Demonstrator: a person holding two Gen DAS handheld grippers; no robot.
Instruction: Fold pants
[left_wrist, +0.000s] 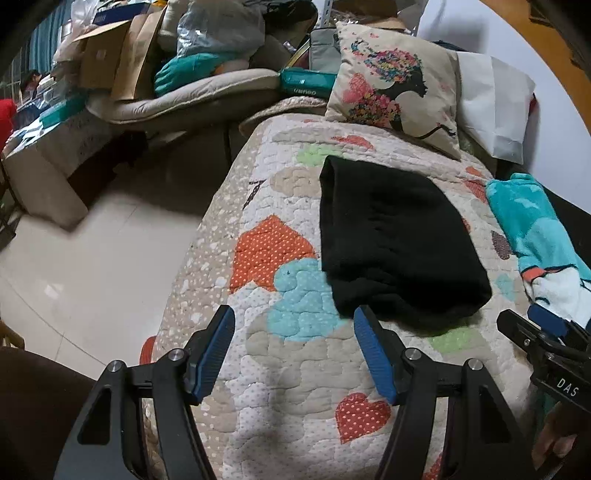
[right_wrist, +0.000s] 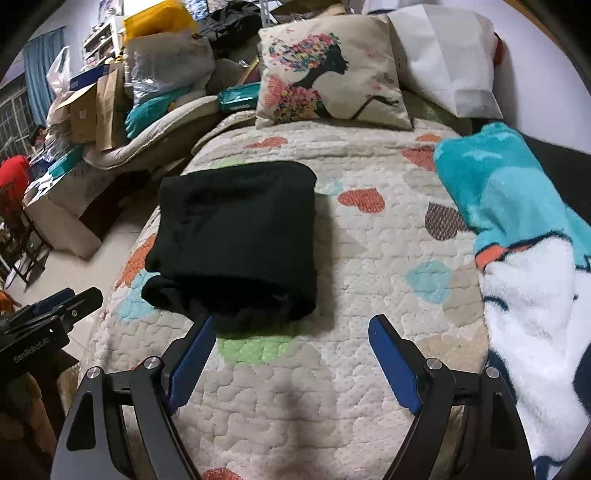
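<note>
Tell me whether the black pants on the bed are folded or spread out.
Folded. The pants lie as a compact, thick rectangle on the quilt, with stacked layers showing at the near edge and no legs stretched out. Neither tool touches them.

Heart-patterned quilt (right_wrist: 332, 387) covering the bed, printed cushion (right_wrist: 328, 70) at its far edge, white bag (right_wrist: 447, 55) at far right corner, teal-and-white fleece blanket (right_wrist: 517, 236) along right edge, cardboard boxes (left_wrist: 99, 62) beyond left edge.

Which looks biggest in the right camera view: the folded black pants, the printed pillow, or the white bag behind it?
1. Black pants
2. Printed pillow
3. White bag

The pants lie nearer the camera, so their true size may differ less.
</note>
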